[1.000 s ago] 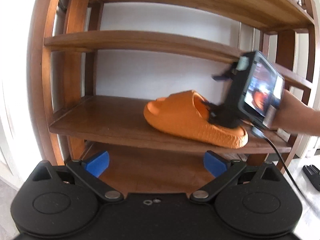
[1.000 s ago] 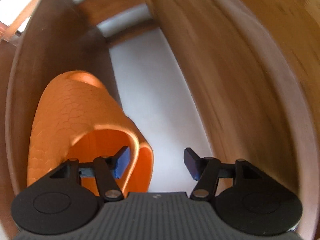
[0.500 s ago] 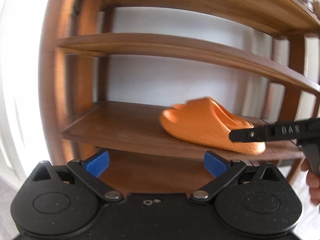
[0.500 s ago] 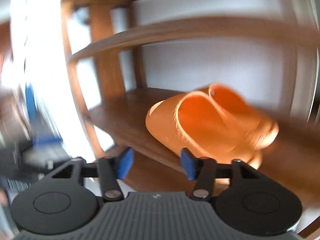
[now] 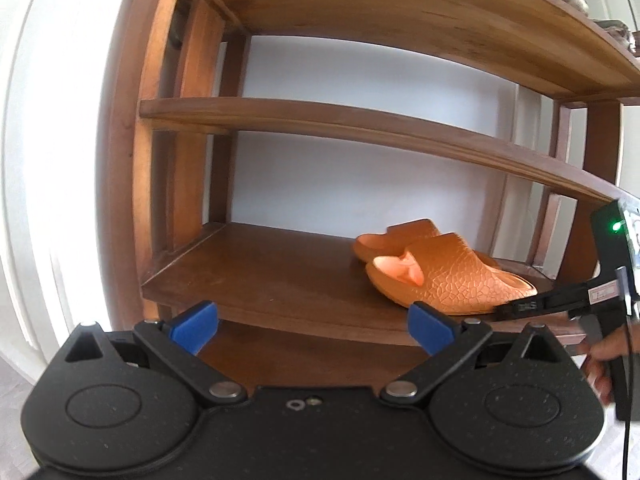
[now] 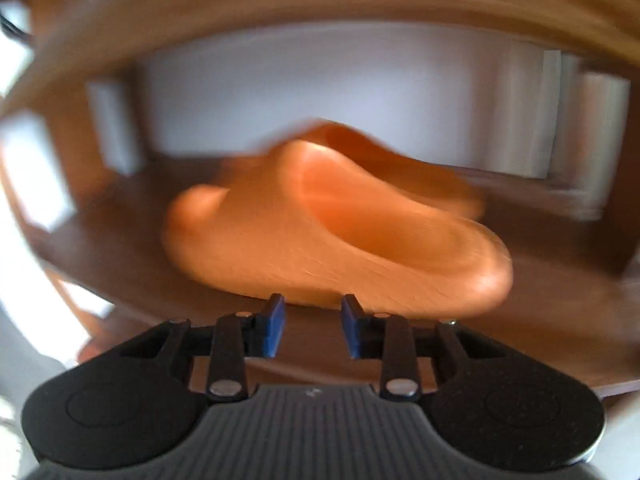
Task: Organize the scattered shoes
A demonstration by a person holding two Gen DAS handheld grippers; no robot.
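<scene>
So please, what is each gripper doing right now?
Left gripper: open, empty.
Right gripper: open, empty, just before the slipper.

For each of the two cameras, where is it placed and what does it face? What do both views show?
Left wrist: on the left hand-held gripper, facing the wooden rack from outside; its open blue fingers, the right tool and a hand show.
Right wrist: on the right hand-held gripper, close to the shelf; blurred, own fingers apart.
Shared: the orange slippers.
</scene>
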